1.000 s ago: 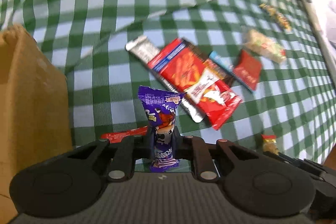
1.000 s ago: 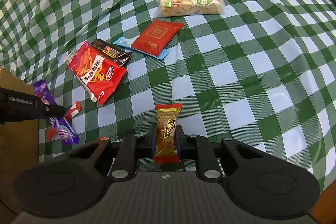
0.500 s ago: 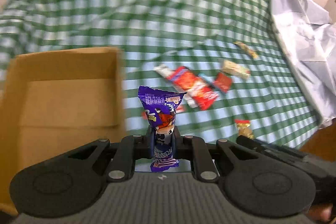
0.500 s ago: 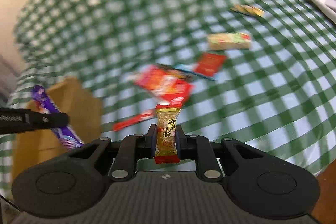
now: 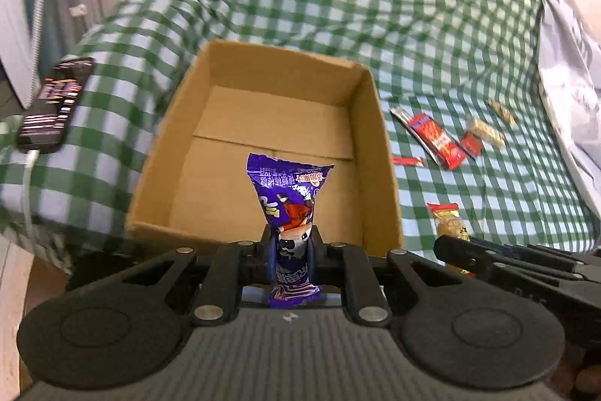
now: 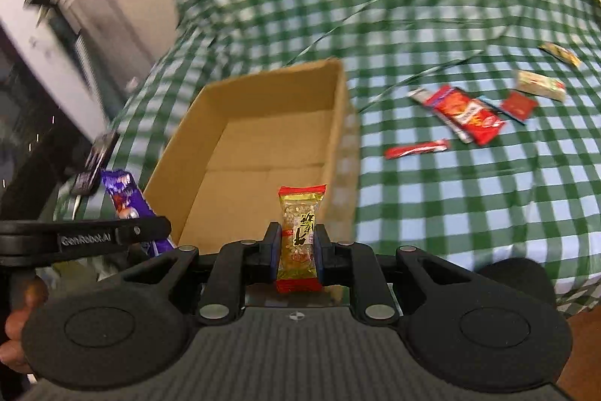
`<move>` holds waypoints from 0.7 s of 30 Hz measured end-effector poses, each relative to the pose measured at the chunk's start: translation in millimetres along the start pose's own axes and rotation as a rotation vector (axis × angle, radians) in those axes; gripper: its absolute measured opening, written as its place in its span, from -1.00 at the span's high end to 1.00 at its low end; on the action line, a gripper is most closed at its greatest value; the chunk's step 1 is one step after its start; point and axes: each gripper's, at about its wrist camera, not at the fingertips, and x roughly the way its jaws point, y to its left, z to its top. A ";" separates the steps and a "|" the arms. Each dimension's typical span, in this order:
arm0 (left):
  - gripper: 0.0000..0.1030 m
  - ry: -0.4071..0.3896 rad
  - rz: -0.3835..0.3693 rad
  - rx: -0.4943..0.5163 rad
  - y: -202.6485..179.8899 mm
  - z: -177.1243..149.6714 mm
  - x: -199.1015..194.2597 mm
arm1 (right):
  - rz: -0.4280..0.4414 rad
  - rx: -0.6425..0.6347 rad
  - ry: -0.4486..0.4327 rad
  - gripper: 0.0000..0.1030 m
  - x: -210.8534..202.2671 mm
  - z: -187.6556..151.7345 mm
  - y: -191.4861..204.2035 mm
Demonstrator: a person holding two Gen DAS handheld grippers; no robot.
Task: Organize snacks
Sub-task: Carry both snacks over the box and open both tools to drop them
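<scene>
The left gripper [image 5: 292, 252] is pinched tight on one purple snack packet [image 5: 291, 209], which stands upright between its two fingers with the crimped top flaring above them. Directly ahead of and below this gripper sits one open cardboard box [image 5: 370, 138]; its brown floor shows bare, with a flap seam running across it. The right gripper [image 6: 298, 252] is likewise clamped narrow on one gold-and-red snack bar [image 6: 300, 235], held upright, and the same box lies ahead of it and a little to its left.

Each gripper shows in the other's view: from the right wrist, the left one reaches in from the left edge with the purple packet sticking up past it, just beside the box's near left corner; from the left wrist, the right one comes in low on the right with the gold bar, beside the box's right wall.

Beyond the box's right wall, on the green-checked cloth [image 6: 450, 198] spread over the surface, the loose snacks lie well ahead and right of both grippers. Six can be counted from the right wrist: one thin red stick [image 6: 417, 148] nearest, one large red bag [image 6: 467, 113] lying over a silver-edged packet [image 6: 419, 95], one small red square pouch [image 6: 520, 105], one pale green-labelled bar [image 6: 541, 85], and one small yellow packet [image 6: 561, 54] farthest off. Motion blur softens their labels.

One dark phone-like object [image 5: 54, 104] rests on the cloth far left of the left gripper.
</scene>
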 end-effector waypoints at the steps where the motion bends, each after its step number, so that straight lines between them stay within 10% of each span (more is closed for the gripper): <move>1: 0.68 -0.013 0.004 -0.003 5.4 -1.5 -5.1 | 0.003 -0.017 -0.002 0.64 0.9 -0.9 8.7; 21: 0.68 -0.020 0.007 -0.018 27.2 49.3 33.1 | -0.087 -0.109 0.048 0.64 34.9 17.9 49.6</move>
